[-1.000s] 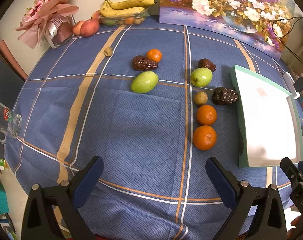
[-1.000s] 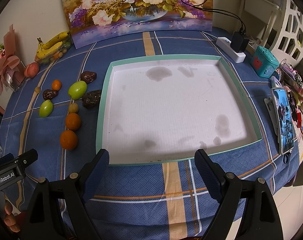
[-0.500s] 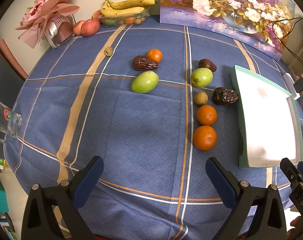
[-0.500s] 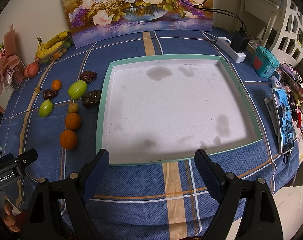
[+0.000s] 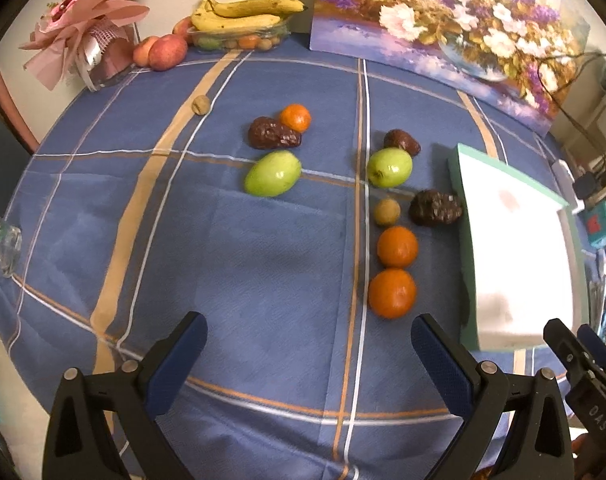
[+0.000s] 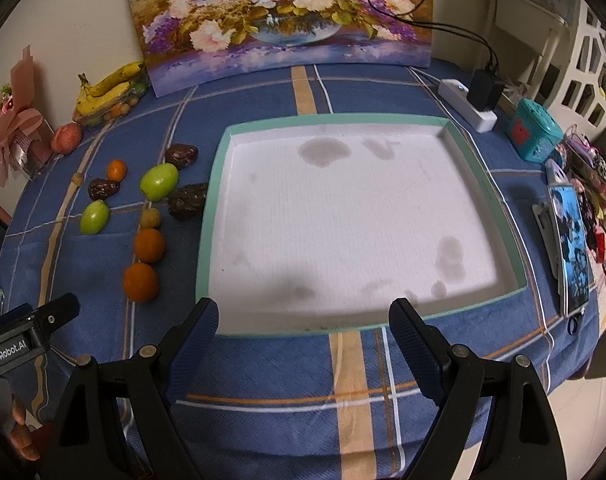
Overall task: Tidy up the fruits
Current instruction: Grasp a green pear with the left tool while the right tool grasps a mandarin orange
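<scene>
Left wrist view: left gripper (image 5: 307, 354) spread wide, empty, oranges (image 5: 391, 293) loose on the tablecloth (image 5: 263, 264) beside the tray (image 5: 469, 272); right wrist view: right gripper (image 6: 305, 336) likewise spread, empty, over the bare tray (image 6: 205, 240), where round fruit, pinched off-centre, would likely roll.

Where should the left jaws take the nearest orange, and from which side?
Probably across its widest middle, coming down from above and the near side: the nearest orange is round, and another orange sits close behind it. The left gripper is open wide enough.
</scene>
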`<state>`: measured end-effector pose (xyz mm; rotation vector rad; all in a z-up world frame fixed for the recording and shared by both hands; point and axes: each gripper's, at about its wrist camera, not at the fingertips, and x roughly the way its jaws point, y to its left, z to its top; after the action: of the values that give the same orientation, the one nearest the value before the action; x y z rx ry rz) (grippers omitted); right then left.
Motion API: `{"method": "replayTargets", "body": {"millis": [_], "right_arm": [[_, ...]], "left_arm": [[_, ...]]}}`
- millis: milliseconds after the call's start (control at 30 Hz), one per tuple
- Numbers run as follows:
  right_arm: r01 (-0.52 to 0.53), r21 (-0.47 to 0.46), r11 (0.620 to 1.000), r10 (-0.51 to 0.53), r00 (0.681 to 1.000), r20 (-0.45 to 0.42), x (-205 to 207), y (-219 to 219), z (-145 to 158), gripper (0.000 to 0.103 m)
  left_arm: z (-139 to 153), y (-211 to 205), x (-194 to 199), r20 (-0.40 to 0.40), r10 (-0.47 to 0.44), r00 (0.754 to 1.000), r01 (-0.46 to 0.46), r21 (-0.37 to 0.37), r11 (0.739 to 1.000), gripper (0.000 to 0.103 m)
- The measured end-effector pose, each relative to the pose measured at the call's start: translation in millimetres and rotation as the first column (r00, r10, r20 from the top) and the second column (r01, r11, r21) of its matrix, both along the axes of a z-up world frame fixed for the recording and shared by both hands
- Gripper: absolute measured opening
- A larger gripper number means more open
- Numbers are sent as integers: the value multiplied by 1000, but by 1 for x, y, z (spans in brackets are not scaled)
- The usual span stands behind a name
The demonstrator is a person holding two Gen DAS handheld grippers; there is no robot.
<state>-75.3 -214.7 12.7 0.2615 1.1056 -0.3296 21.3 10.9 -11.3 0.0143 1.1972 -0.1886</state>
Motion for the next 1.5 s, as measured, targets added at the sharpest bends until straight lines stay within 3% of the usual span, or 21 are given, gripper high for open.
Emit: {"method": "replayTargets", "body": {"millis": [433, 667, 933, 1000, 1067, 1133, 1267, 1500], "right_arm": [[-69, 32, 997, 64, 990, 122, 48, 12, 11, 88], [-93, 168, 981, 72, 989, 130, 81, 21, 10, 88], [-157, 163, 974, 138, 983, 121, 116, 41, 14, 87], [-179, 166, 970, 163, 981, 105, 125, 49, 9, 85], [-185, 181, 966, 174, 982, 76, 131, 55, 1, 71], [-186, 203, 961, 183, 982, 34, 138, 60, -11, 66], [-191, 221, 956, 210, 975, -70, 144, 72, -38, 59], [-210, 231, 950, 252, 953, -170, 148, 90, -71, 54]], "left_arm": [[17, 21, 58, 126, 137, 982, -132, -47, 990, 103], [19, 34, 87, 74, 145, 987, -134, -133, 982, 103], [17, 28, 111, 39, 117, 992, -112, -113, 987, 103], [11, 25, 118, 18, 102, 995, -99, -102, 990, 102], [1, 24, 126, -13, 96, 995, -97, -88, 991, 102], [-9, 25, 130, -42, 95, 995, -98, -91, 991, 100], [-30, 25, 139, -101, 92, 991, -101, -80, 992, 96], [-63, 24, 147, -174, 99, 980, -115, -89, 989, 89]]}}
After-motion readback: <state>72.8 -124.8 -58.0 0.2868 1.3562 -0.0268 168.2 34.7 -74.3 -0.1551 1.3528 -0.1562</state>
